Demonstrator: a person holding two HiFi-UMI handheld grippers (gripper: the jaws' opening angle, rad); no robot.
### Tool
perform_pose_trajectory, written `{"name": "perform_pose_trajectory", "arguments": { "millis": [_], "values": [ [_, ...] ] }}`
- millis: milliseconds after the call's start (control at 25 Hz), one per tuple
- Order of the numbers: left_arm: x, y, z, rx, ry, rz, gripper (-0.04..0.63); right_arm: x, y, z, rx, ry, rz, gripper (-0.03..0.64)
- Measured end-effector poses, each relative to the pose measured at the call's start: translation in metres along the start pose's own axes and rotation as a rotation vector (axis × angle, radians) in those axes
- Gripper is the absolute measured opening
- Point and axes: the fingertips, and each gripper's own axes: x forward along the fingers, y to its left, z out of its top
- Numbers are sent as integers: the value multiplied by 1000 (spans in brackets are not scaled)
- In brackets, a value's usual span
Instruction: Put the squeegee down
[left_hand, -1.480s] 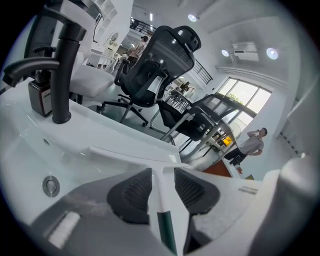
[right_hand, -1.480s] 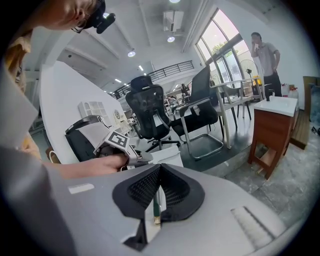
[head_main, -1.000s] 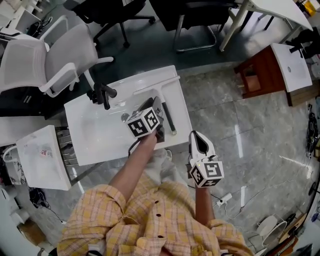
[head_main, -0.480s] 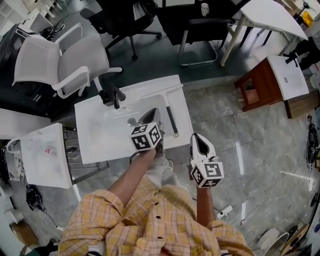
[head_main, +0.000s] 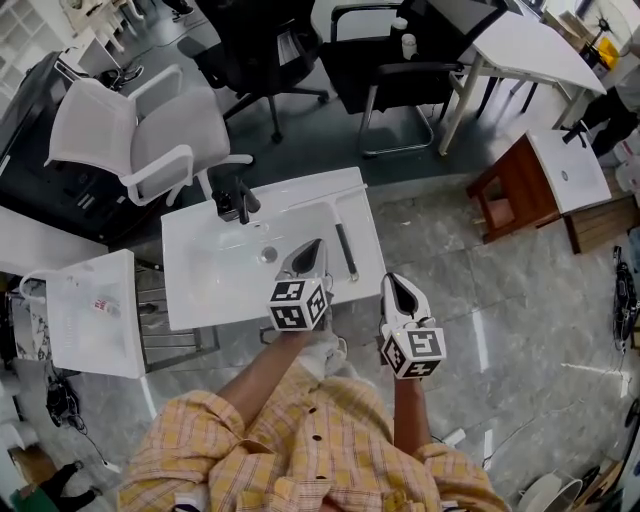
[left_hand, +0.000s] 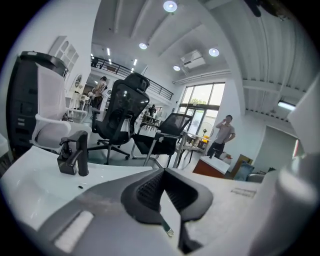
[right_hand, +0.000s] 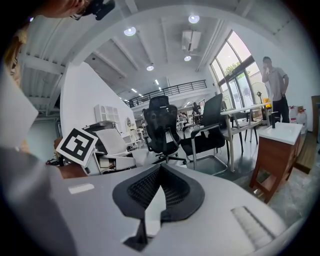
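1. The faucet (head_main: 238, 200) stood at the back left of the sink (head_main: 205, 270).
2. The left gripper (head_main: 311, 246) hovered over the sink's front edge, jaws pressed together on nothing, apparently done with its load.
3. The squeegee (head_main: 345, 250) lay flat along the sink's right side, apart from both grippers, so the task looked complete.
4. The right gripper (head_main: 399, 286) hung just off the sink's front right corner, jaws closed and empty, likely idle.

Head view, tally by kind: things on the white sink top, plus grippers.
Squeegee: 1
Faucet: 1
Drain: 1
Grippers: 2 (left gripper, right gripper)
Total: 5
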Motion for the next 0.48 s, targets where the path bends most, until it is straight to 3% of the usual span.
{"name": "perform_pose_trajectory", "arguments": {
  "millis": [480],
  "values": [
    [-57,-30,7,94,-96,-32,-2,-28,14,13,-45,-65,7,-2]
  ]
}}
